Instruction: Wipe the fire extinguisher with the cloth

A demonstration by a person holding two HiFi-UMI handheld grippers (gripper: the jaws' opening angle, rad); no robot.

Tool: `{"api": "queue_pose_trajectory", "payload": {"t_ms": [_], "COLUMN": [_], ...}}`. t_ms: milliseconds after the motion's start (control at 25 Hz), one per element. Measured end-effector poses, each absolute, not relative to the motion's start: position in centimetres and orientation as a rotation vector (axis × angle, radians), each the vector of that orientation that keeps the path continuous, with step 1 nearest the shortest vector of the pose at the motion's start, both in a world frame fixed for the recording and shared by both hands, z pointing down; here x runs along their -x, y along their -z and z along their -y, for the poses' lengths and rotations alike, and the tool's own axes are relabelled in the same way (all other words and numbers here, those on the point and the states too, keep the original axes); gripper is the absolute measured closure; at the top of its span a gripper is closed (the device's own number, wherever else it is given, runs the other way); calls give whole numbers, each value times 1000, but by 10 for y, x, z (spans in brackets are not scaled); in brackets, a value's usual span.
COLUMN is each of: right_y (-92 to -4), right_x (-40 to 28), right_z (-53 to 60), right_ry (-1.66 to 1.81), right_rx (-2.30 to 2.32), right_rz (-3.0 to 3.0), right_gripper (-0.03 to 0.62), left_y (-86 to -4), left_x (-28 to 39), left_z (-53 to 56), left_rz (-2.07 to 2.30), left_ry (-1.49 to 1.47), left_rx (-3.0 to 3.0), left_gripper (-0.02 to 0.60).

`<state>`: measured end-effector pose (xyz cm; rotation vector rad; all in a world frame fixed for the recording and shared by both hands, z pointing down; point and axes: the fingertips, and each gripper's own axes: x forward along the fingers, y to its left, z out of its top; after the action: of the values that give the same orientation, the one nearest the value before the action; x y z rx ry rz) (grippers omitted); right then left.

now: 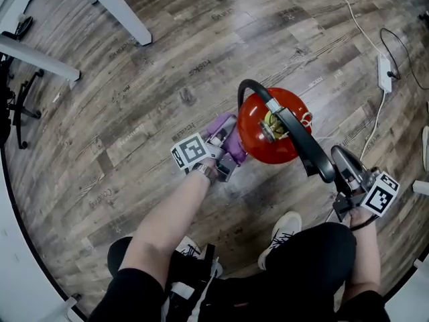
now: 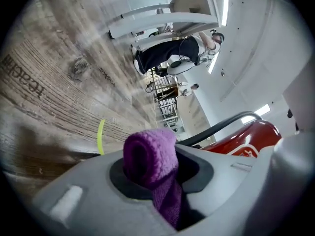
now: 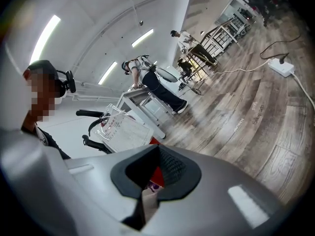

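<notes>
I see a glossy, smooth red metal fire extinguisher cylinder (image 1: 255,141), a fuzzy, matt purple terry cloth (image 2: 147,154), and a matt, rough-grained grey-brown wooden plank floor (image 1: 167,66).

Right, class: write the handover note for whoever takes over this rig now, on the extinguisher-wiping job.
Left gripper: shut on the purple cloth, beside the fire extinguisher, at its left side and seemingly against it.
Right gripper: shut, on the extinguisher's right; I can't identify the thin pale strip between its jaws.
The extinguisher stands upright on the wooden floor.
Done: cloth brought to the body.
Left: wiping; how much is already wiped can't be told.
</notes>
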<state>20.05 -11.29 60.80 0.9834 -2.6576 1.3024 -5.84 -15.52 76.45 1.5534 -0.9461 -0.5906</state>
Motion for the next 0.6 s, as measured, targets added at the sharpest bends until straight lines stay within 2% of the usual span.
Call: {"api": "queue_pose_trajectory", "payload": {"t_ms": [400, 600], "right_y": [-599, -607], "right_x": [-201, -189], "right_z": [130, 137], "right_ry": [-1333, -1411], "right_rx": [-1000, -970], "right_rz": [2764, 2780], "right_gripper": [591, 591], "left_y": [-623, -600], "left_x": [78, 82], "left_z": [132, 101], "left_rz": [807, 936], "left_ry": [1177, 1375], "left_rx": [-1421, -1298], "left_gripper": [483, 482]}}
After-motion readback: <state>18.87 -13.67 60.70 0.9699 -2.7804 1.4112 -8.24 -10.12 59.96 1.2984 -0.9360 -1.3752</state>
